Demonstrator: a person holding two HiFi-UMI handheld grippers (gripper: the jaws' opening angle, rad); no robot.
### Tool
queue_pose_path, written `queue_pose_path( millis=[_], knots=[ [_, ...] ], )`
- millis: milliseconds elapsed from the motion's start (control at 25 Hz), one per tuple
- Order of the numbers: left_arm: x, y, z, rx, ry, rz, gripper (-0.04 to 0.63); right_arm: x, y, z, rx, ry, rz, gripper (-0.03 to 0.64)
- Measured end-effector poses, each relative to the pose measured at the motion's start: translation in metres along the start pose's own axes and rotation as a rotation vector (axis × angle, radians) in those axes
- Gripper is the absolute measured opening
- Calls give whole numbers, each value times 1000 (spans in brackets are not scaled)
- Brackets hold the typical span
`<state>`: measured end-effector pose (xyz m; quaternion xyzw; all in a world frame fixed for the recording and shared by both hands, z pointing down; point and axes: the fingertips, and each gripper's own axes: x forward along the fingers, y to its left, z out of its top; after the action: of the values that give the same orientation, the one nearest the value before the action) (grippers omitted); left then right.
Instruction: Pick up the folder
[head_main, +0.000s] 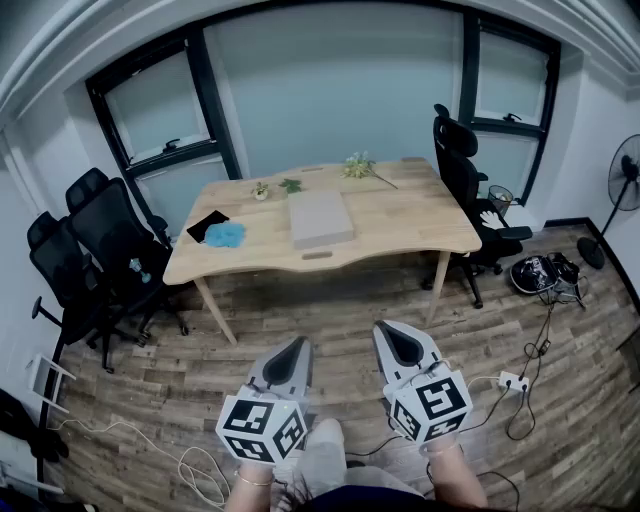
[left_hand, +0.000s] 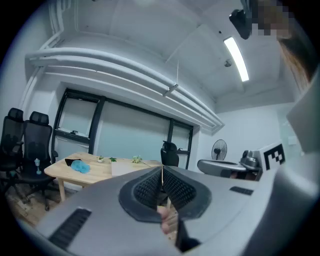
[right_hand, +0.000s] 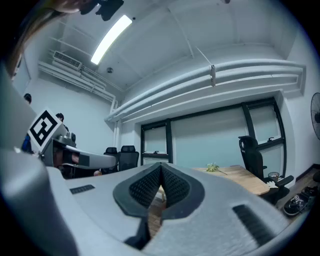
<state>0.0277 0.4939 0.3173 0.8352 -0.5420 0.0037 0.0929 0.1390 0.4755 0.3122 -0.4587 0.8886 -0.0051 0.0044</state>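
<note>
In the middle of the plank floor (head_main: 330, 300) stands the wooden surface (head_main: 410, 220), with black office chairs (head_main: 95, 245) off its left end and another black chair (head_main: 462, 165) at its right end. Low in the foreground, well apart from the surface, the left claw (head_main: 296, 345) and right claw (head_main: 386, 328) sit side by side, each closed tight with nothing between its jaws. The grey folder (head_main: 320, 218) lies flat near the surface's centre. Left of it is a blue fluffy cloth (head_main: 226, 235); small green sprigs (head_main: 358, 166) lie along the far edge.
</note>
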Motion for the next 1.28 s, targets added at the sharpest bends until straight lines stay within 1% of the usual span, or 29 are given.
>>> queue_pose_path(
  millis=[240,360,560,880,1280],
  knots=[
    [-4,-3,10,14,-13,-7,9,-1,8,4,0,-8,5,0],
    [-3,-3,9,16,-11,-13,9,0,12,3,4,-9,22,0],
    [5,2,10,11,-14,-24,9,9,10,4,-5,-13,26,1],
    [30,17,8,19,-6,-41,9,35,3,-2,-22,9,31,2],
    [70,44,9,7,10,-64,9,81,-12,-11,-23,46,29,2]
  ],
)
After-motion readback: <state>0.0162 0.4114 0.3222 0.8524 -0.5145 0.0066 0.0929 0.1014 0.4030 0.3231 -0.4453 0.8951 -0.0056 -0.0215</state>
